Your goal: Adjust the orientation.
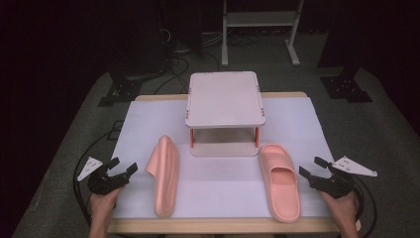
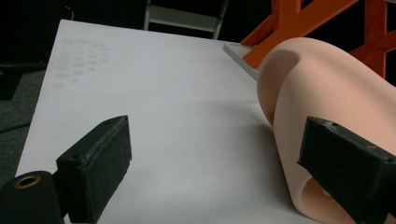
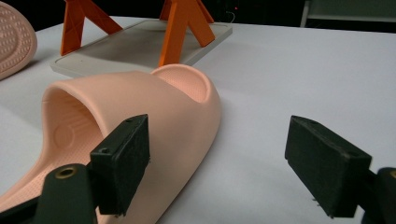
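Two pink slippers lie on the white table mat. The left slipper stands on its side edge, its sole turned towards the middle of the table. The right slipper lies flat, sole down, toe towards the rack. My left gripper is open just left of the tilted slipper, with bare mat between its jaws. My right gripper is open just right of the flat slipper, holding nothing. In the right gripper view the other slipper shows at the far left.
A small two-level rack with a grey top, orange legs and a grey base plate stands at the middle back of the table. Cables trail on the grey floor. A metal stand is behind the table.
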